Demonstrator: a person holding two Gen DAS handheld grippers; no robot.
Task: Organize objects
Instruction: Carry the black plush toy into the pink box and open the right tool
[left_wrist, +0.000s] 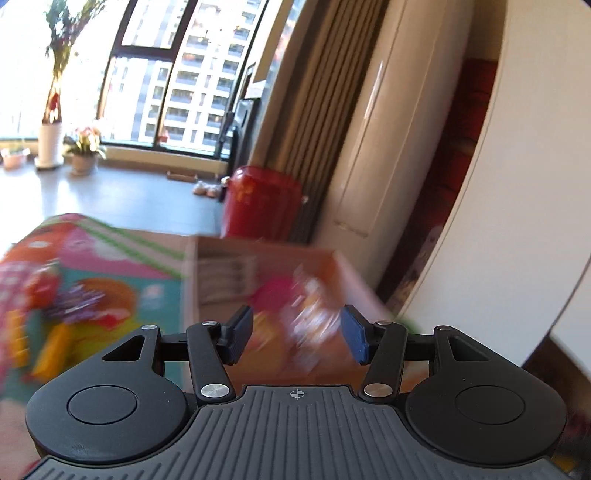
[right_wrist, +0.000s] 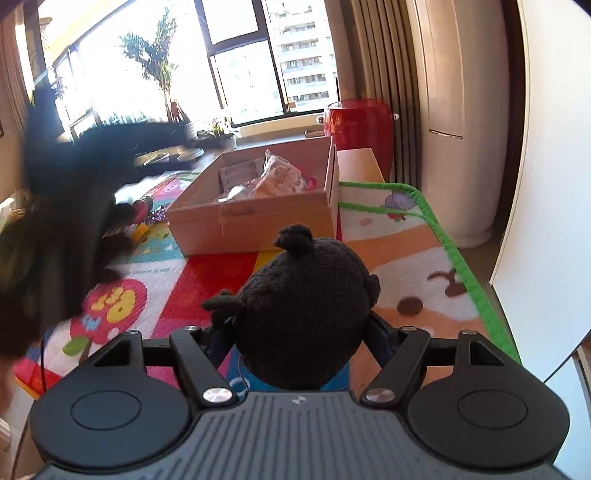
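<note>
My right gripper (right_wrist: 295, 343) is shut on a black plush toy (right_wrist: 303, 306) and holds it above the colourful play mat (right_wrist: 406, 266), short of the cardboard box (right_wrist: 255, 218). The box holds a crinkly snack bag (right_wrist: 280, 177) and a paper item. My left gripper (left_wrist: 297, 336) is open and empty; its blue pads (left_wrist: 352, 338) frame blurred packets inside the box (left_wrist: 266, 266). The left arm shows as a dark blur in the right wrist view (right_wrist: 74, 192), to the left of the box.
Small toys (right_wrist: 140, 218) lie on the mat left of the box. A red drum stool (right_wrist: 358, 125) stands behind the box near a radiator and a white floor unit (right_wrist: 461, 122). A white wall edge (right_wrist: 546, 184) is on the right. Potted plants (left_wrist: 85, 151) stand by the window.
</note>
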